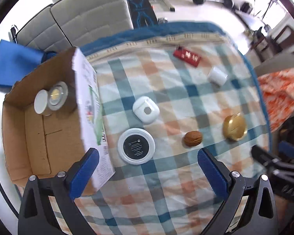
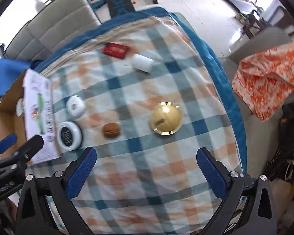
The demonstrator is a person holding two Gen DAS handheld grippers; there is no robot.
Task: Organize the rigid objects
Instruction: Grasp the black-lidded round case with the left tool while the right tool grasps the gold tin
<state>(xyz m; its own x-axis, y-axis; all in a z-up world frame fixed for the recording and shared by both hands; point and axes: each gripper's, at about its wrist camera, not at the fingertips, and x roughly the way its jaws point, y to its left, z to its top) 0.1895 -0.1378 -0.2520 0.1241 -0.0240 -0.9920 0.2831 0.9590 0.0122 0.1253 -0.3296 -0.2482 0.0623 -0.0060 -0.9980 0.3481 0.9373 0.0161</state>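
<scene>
Disc, tin, case and walnut wait beside the box

Box (image 1: 39,137) stands at the cloth's (image 1: 176,176) left edge, two round items already inside. Disc (image 1: 136,145), flat and probably slick, wants an edge-to-edge pinch. Tin (image 2: 166,118) looks heavier and smooth; take it across the rim. Case (image 1: 146,111) seems light and slippery. Walnut (image 1: 193,138) may roll. Left gripper (image 1: 147,168) and right gripper (image 2: 146,168) both gape, empty.
</scene>
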